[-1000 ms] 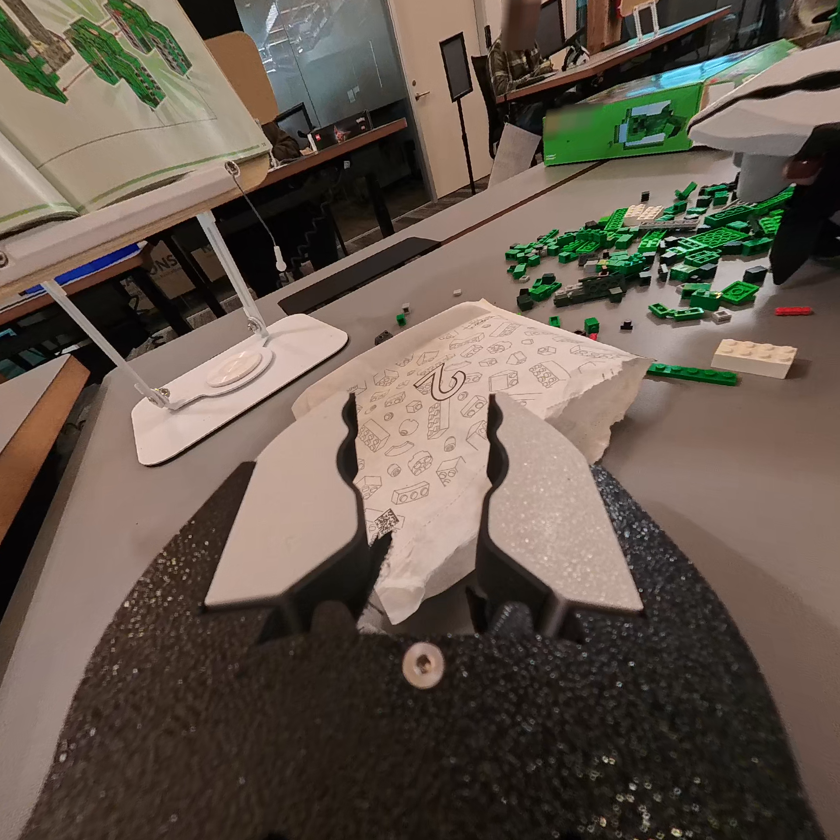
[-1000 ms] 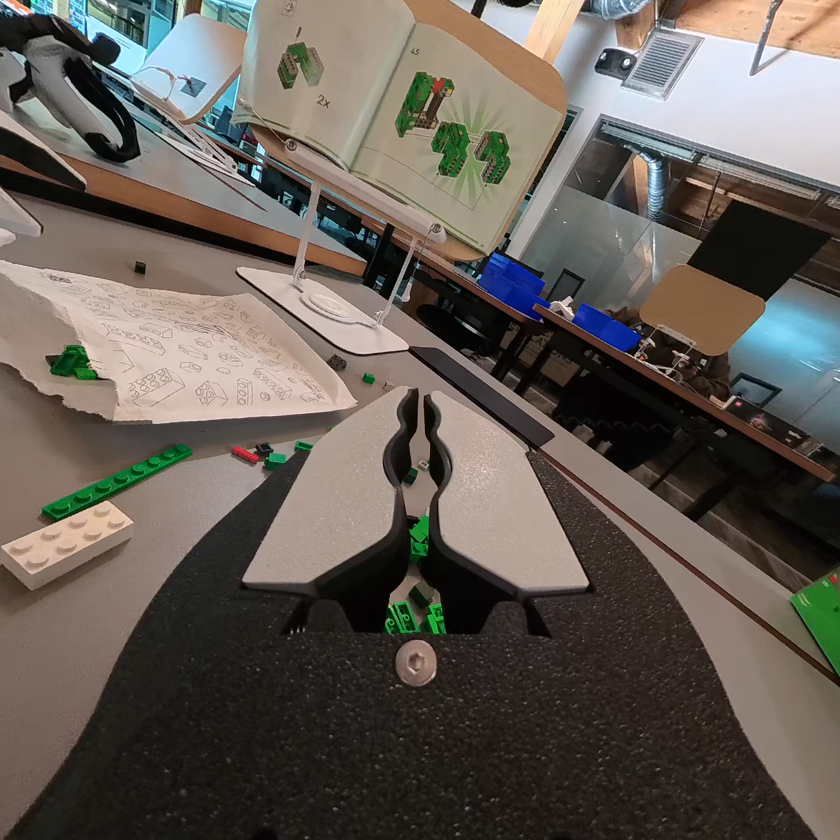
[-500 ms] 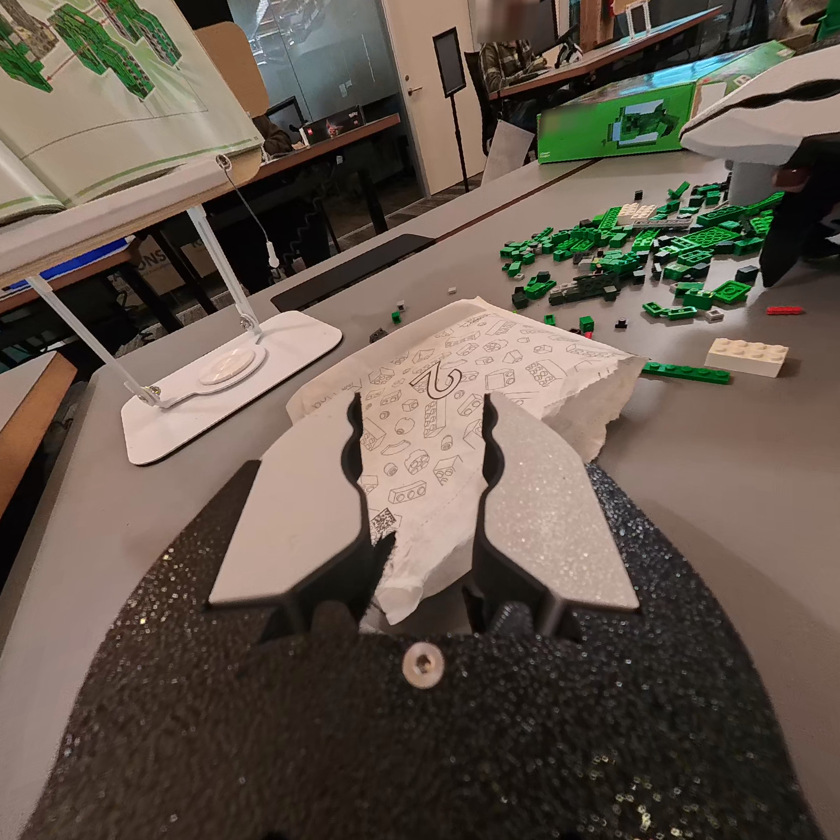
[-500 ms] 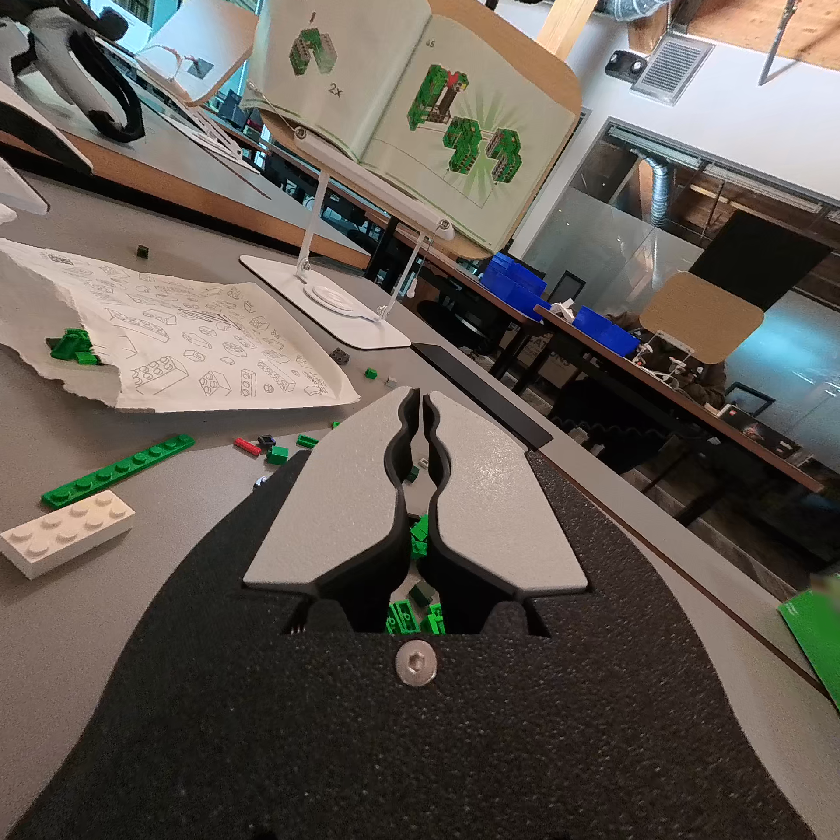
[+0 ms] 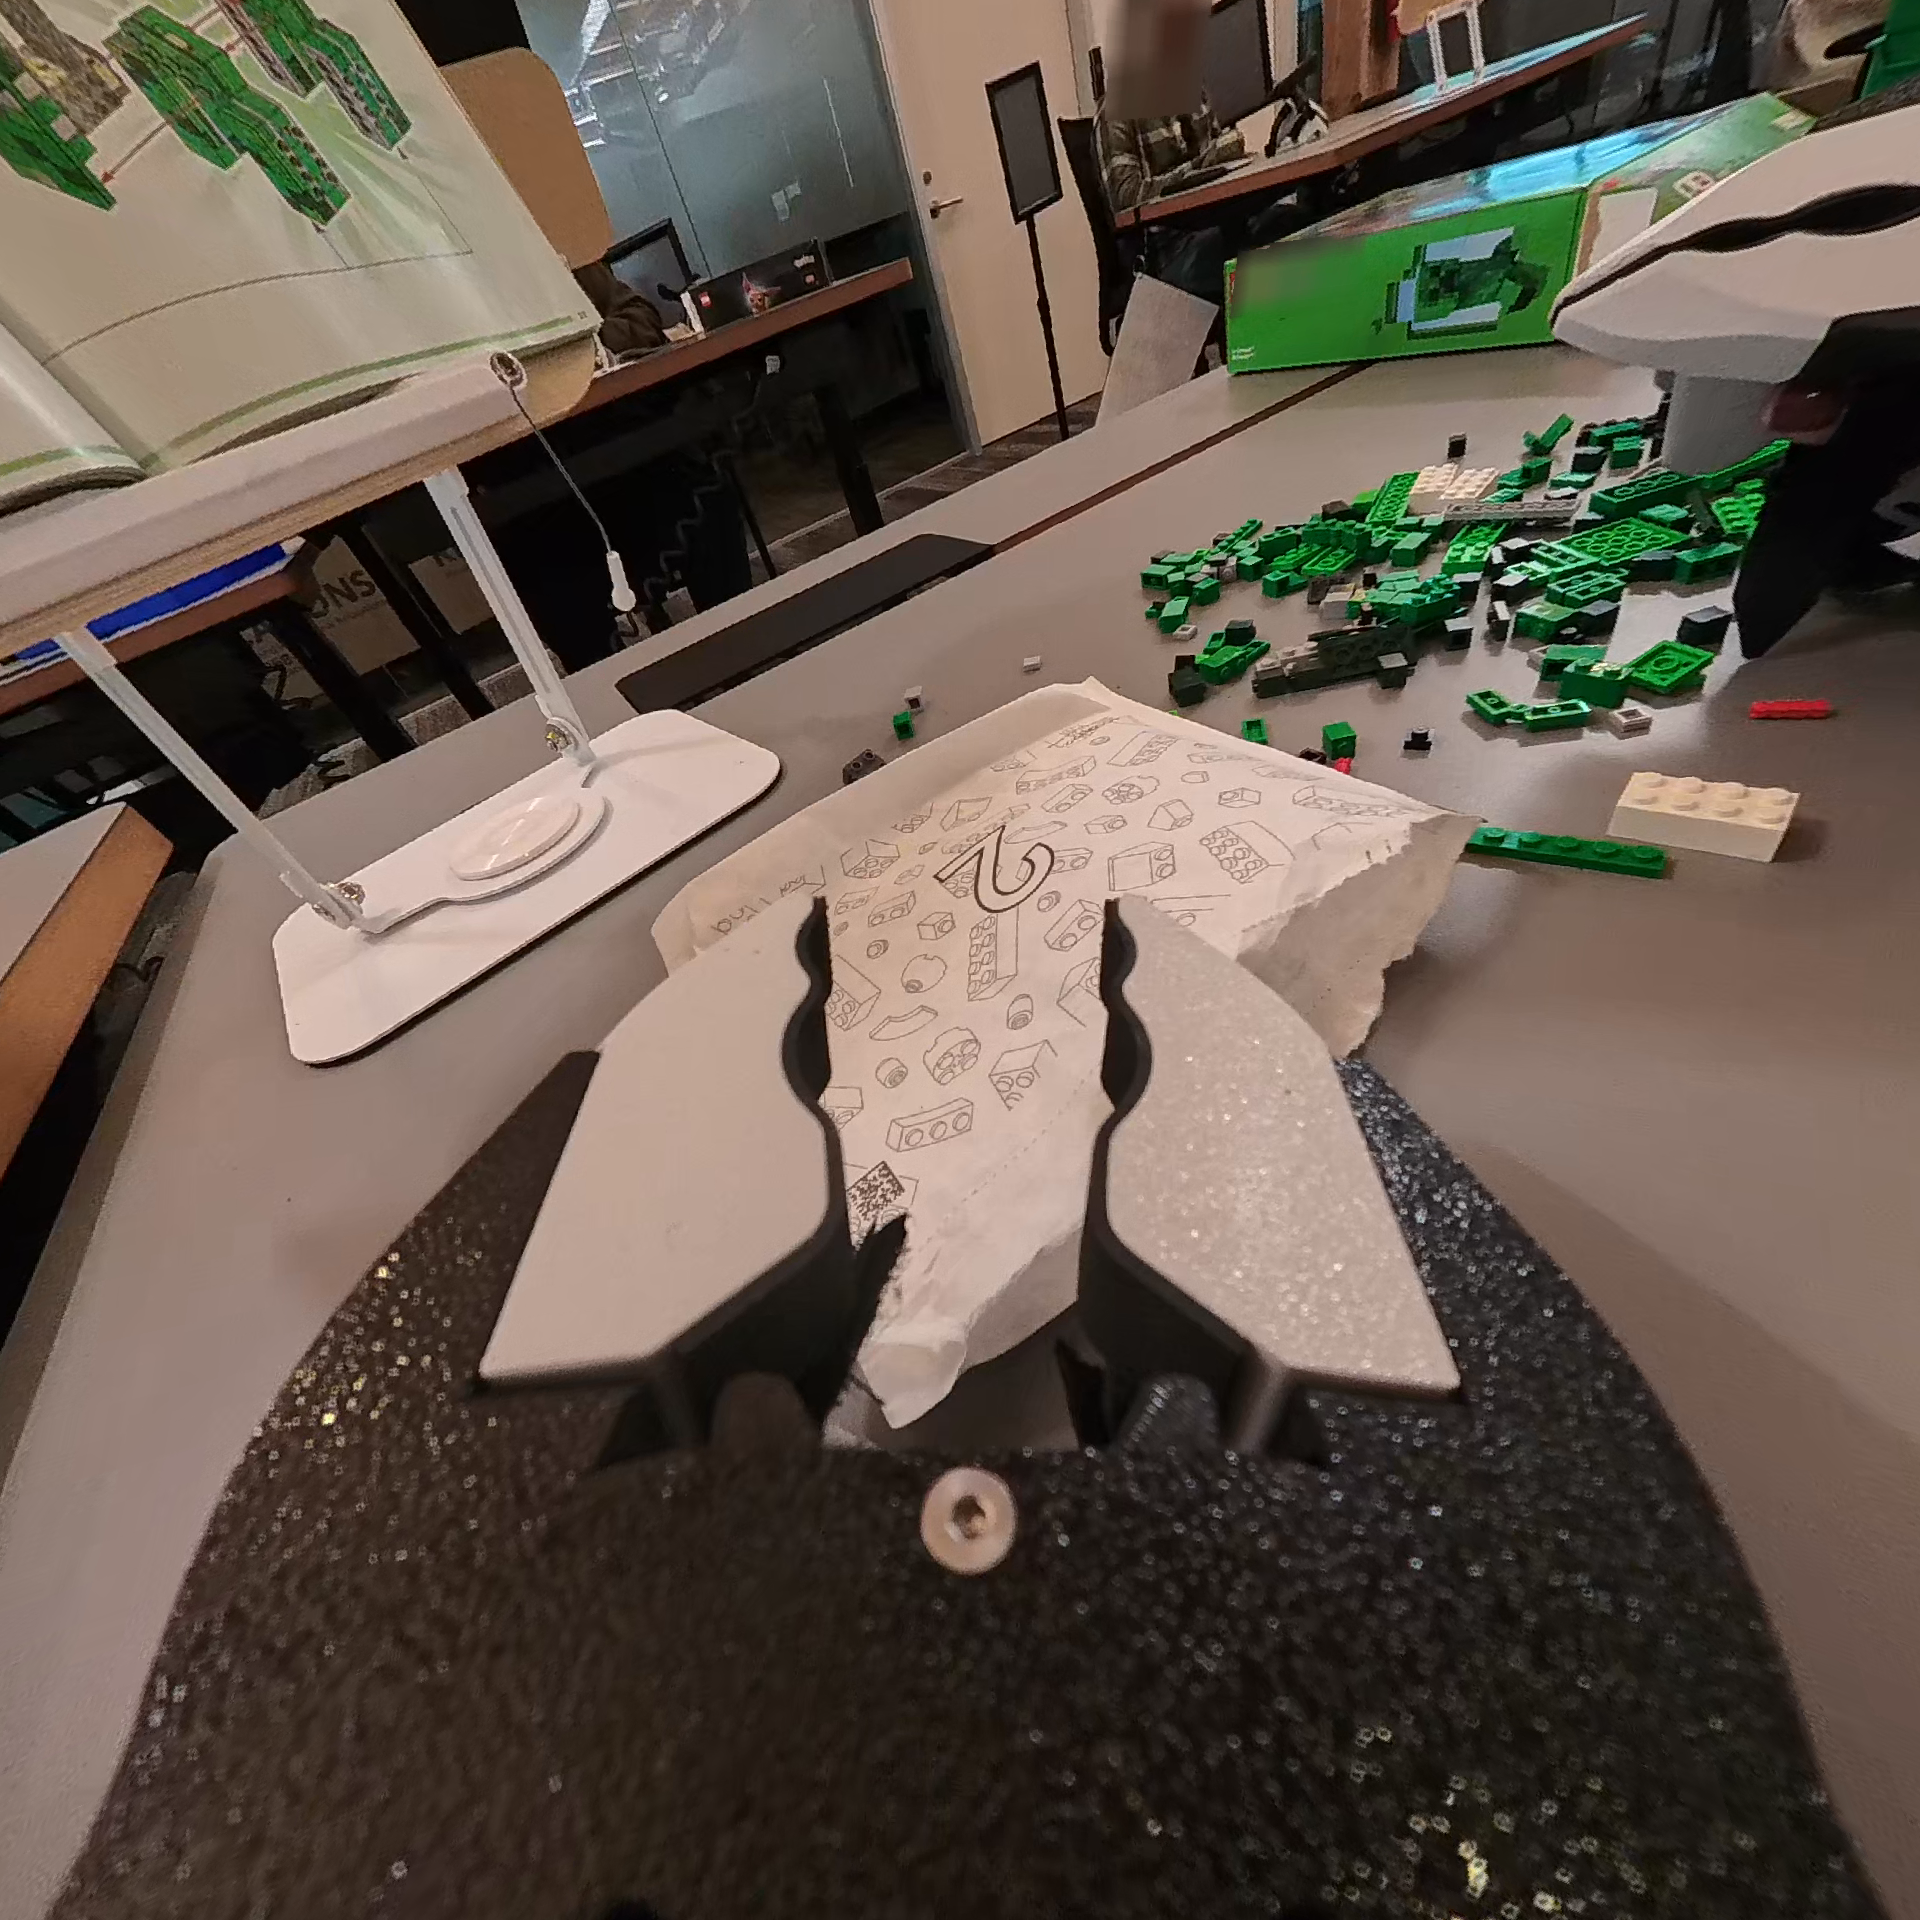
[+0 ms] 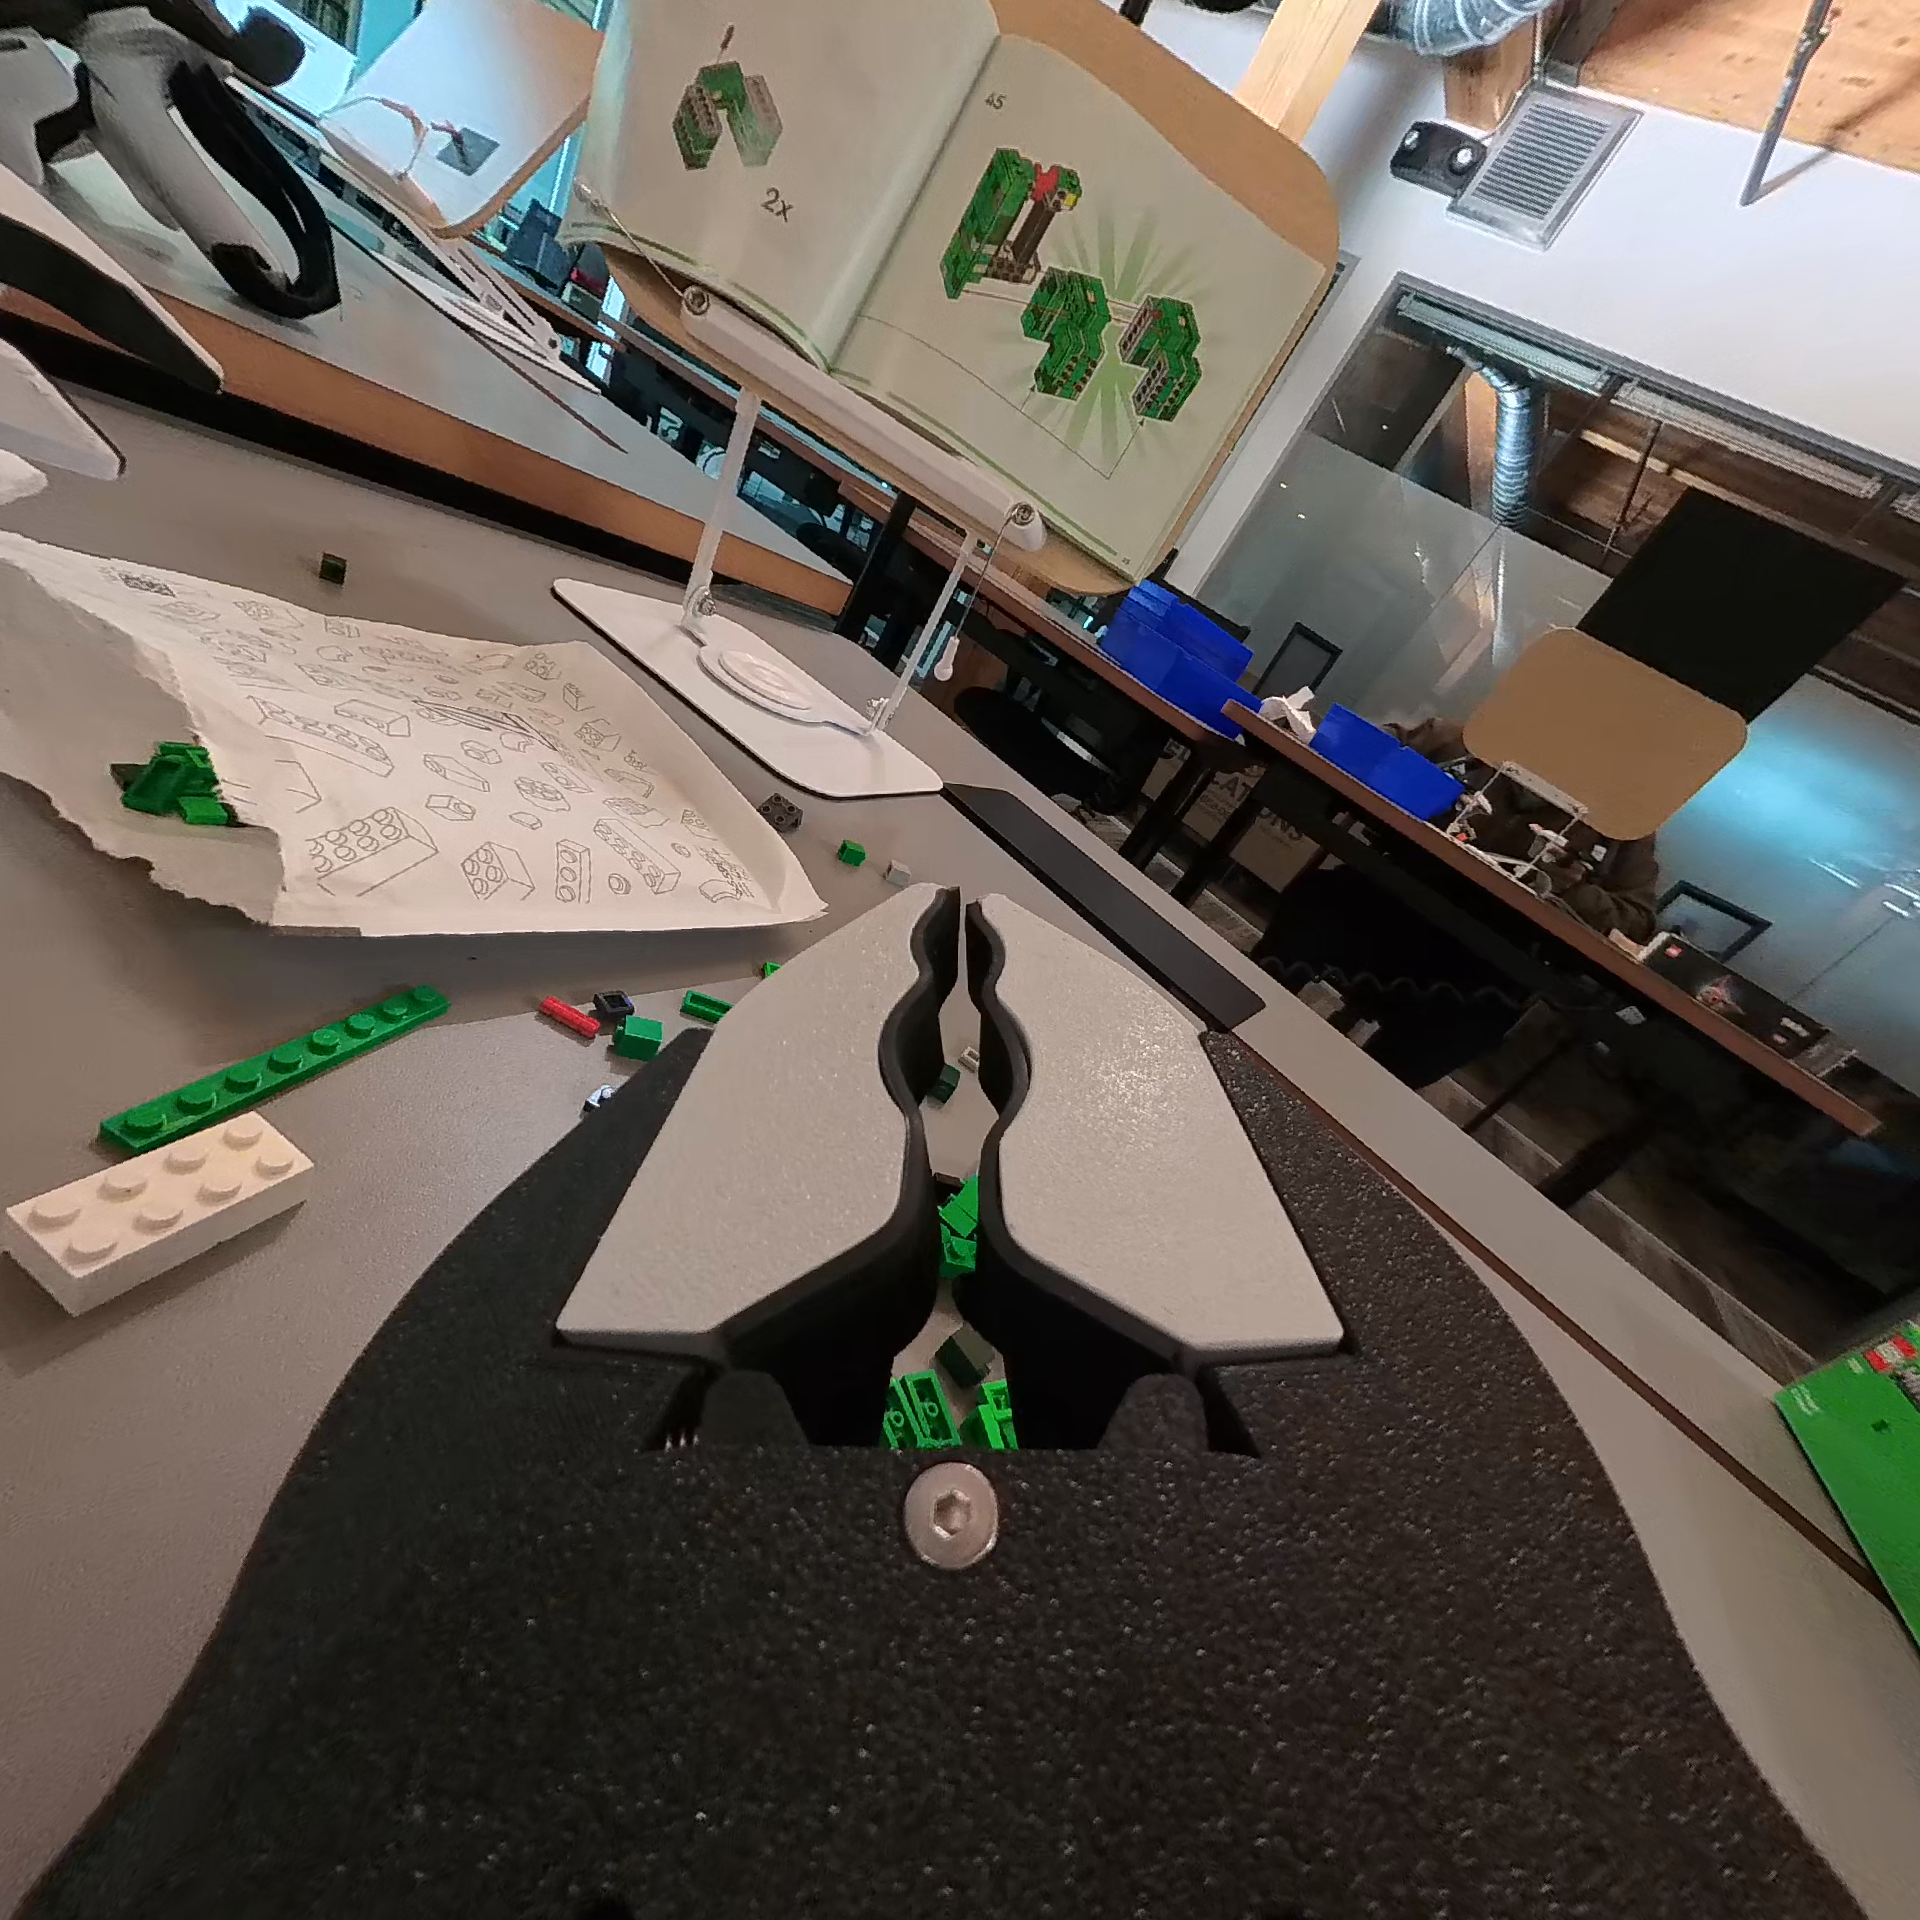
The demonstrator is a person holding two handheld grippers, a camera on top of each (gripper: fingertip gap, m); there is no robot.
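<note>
My left gripper [image 5: 964, 914] is open and hovers low over a white paper bag [image 5: 1049, 831] printed with brick drawings; the bag's torn corner lies between the fingers near their base. My right gripper [image 6: 961, 904] is shut, with nothing seen between its tips, above a pile of loose green bricks [image 6: 951, 1423]. The same pile [image 5: 1507, 561] shows in the left wrist view under the right gripper [image 5: 1745, 281]. The bag [image 6: 416, 790] lies left of the right gripper, with green bricks [image 6: 171, 784] in its torn mouth.
A white brick [image 5: 1704, 816] [image 6: 156, 1210] and a long green plate [image 5: 1569, 852] [image 6: 275, 1070] lie by the bag. An open instruction book [image 6: 935, 260] sits on a white stand [image 5: 520, 873]. A green box [image 5: 1434, 270] is at the table's far edge. The tips of one gripper are about 25 cm away from the tips of the other.
Both views shift only slightly. The left jaws stay open over the bag and the right jaws stay shut over the bricks.
</note>
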